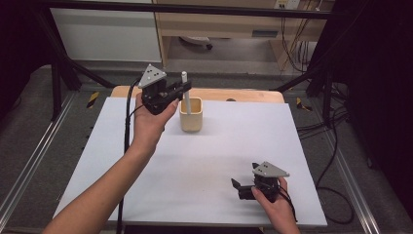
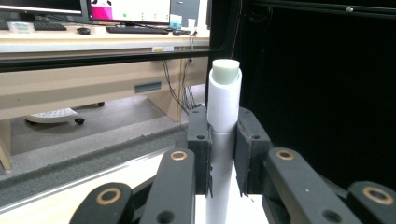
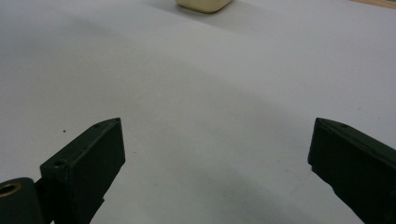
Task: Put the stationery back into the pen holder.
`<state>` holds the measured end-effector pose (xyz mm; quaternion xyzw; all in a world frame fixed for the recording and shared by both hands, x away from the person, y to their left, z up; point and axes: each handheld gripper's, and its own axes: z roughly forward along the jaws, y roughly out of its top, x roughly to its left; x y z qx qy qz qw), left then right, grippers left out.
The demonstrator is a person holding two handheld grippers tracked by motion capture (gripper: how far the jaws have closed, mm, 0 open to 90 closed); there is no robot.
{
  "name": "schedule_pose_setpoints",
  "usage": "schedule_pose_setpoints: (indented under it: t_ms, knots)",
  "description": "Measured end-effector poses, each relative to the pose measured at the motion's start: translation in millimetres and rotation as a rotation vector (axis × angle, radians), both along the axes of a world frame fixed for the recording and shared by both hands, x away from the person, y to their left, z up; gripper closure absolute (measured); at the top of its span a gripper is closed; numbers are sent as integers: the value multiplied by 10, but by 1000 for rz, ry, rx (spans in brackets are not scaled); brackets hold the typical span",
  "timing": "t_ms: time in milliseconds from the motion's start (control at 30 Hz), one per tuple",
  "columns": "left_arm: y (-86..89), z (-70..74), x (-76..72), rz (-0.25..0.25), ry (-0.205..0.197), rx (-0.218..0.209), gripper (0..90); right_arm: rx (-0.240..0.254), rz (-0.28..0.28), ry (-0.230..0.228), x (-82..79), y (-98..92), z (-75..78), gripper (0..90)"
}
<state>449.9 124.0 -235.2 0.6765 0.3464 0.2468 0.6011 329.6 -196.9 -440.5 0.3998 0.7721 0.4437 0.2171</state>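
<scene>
The left tongs (image 1: 181, 90) clamp an upright white tube (image 1: 185, 92) whose lower end dips into the cream cup (image 1: 191, 115) just below them. The right tongs (image 1: 242, 187) gape wide over the bare white worktop (image 1: 214, 161). Beyond lie grey floor, cables and a wooden desk (image 2: 70, 70).

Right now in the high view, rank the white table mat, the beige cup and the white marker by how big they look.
1. White table mat, by far the largest.
2. Beige cup.
3. White marker: thinnest, though its lower end sits inside the cup, so its full length is hidden.
</scene>
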Motion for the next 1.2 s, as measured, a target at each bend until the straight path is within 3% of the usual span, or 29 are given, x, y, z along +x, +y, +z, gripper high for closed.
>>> schedule_pose_setpoints:
  t_ms: [333, 467, 600, 1200]
  knots:
    - [-54, 23, 122, 20, -8, 13, 785, 19, 5, 2, -2, 5, 3, 45]
    - [-95, -29, 178, 43, -26, 45, 785, 17, 1, 3, -5, -5, -2, 44]
    - [-117, -53, 250, 53, -17, 23, 786, 28, -7, 4, -4, -24, 3, 44]
    - [-170, -188, 509, 106, -21, 45, 785, 29, -1, 3, 11, -10, 9, 44]
